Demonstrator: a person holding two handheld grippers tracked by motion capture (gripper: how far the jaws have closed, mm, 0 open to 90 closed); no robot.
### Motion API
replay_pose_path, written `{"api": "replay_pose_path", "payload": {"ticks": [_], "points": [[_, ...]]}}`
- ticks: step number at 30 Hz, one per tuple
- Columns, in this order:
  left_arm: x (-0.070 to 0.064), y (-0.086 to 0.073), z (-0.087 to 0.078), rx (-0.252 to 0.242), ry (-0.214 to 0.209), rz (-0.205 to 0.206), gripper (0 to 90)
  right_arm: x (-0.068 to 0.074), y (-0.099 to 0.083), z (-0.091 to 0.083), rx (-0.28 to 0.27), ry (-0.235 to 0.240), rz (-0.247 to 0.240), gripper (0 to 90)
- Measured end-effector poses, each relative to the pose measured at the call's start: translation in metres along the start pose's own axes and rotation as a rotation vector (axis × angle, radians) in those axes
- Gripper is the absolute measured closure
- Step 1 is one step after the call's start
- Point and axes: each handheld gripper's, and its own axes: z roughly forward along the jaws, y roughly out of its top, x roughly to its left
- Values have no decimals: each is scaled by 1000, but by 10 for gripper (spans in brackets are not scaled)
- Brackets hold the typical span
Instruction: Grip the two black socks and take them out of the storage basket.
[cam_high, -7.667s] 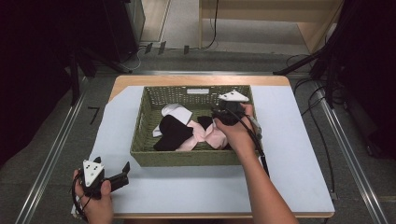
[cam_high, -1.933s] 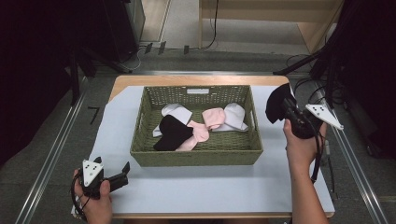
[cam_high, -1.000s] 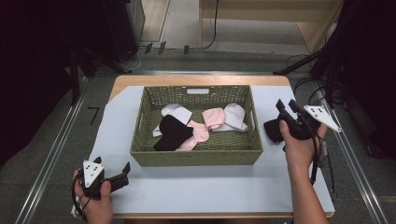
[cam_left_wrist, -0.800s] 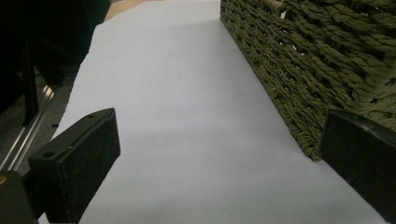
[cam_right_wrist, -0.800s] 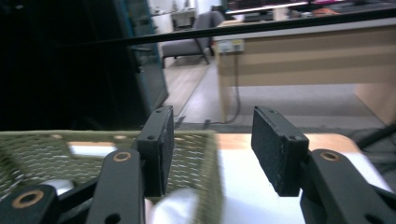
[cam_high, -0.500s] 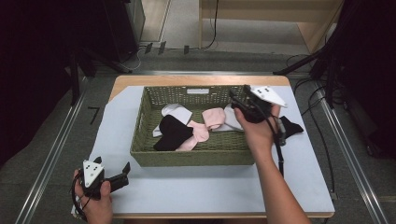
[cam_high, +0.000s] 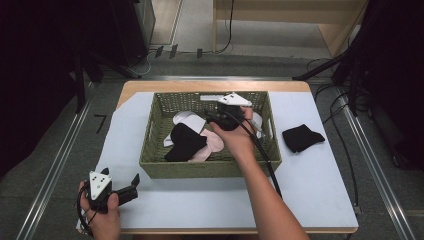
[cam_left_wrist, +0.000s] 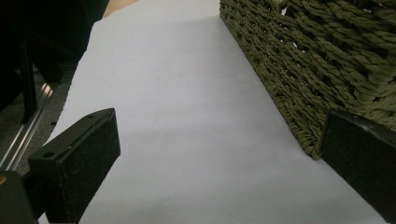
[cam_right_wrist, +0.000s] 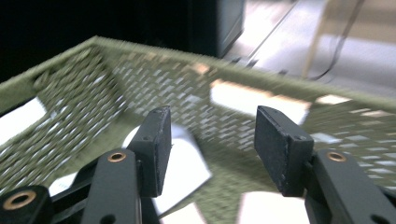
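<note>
A green woven basket (cam_high: 155, 150) stands mid-table and holds a black sock (cam_high: 185, 141), pink socks (cam_high: 214, 142) and white socks (cam_high: 186, 118). Another black sock (cam_high: 302, 137) lies on the white sheet to the basket's right. My right gripper (cam_high: 212, 119) hovers open inside the basket, nothing between its jaws; a white sock (cam_right_wrist: 184, 170) lies just beyond them in the right gripper view (cam_right_wrist: 210, 140). My left gripper (cam_high: 132, 186) rests open at the table's front left corner, pointing along the basket's wall (cam_left_wrist: 299, 79).
A white sheet (cam_high: 320, 185) covers the wooden table (cam_high: 150, 86). Metal rails (cam_high: 55, 165) run along both sides on the floor. A cable (cam_high: 265, 155) trails from the right gripper over the basket's front rim.
My right gripper carried a black sock out of the basket, let it go on the sheet at the right, and has swung back open into the basket. The left gripper stayed put.
</note>
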Motion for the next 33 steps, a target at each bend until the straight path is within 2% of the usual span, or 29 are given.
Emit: {"api": "replay_pose_path", "payload": {"ticks": [1,6,8,11,14,16,19,20,21,22,23,24,26,29,33], "points": [[0,0,0,-1,0,-1,0,2,-1,5,28,21,5,472],[0,0,0,1,-1,1,0,10,-10,20,174,91,-56,439],[0,0,0,2,-1,3,0,12,-15,24,227,117,-62,426],[0,0,0,2,-1,4,0,16,-24,30,335,154,-91,425],[-1,0,1,1,3,6,0,19,-29,33,394,163,-119,425],[-1,0,1,2,2,8,0,18,-32,35,421,171,-109,425],[-1,0,0,4,0,9,0,19,-37,39,489,210,-71,443],[-1,0,1,4,-3,8,0,21,-41,41,531,228,-85,444],[-1,0,1,4,-3,8,0,24,-45,41,561,235,-129,443],[-1,0,1,4,-3,8,0,26,-47,41,567,231,-176,460],[-1,0,1,4,-3,7,0,28,-46,41,567,223,-230,526],[-1,0,1,5,-3,8,0,28,-43,41,587,210,-236,641],[-1,0,1,2,-5,5,0,26,-38,40,607,215,-237,754],[0,0,1,1,-3,2,0,24,-29,36,582,228,-191,813],[0,0,0,2,-4,1,0,24,-20,29,509,219,-203,832]]}}
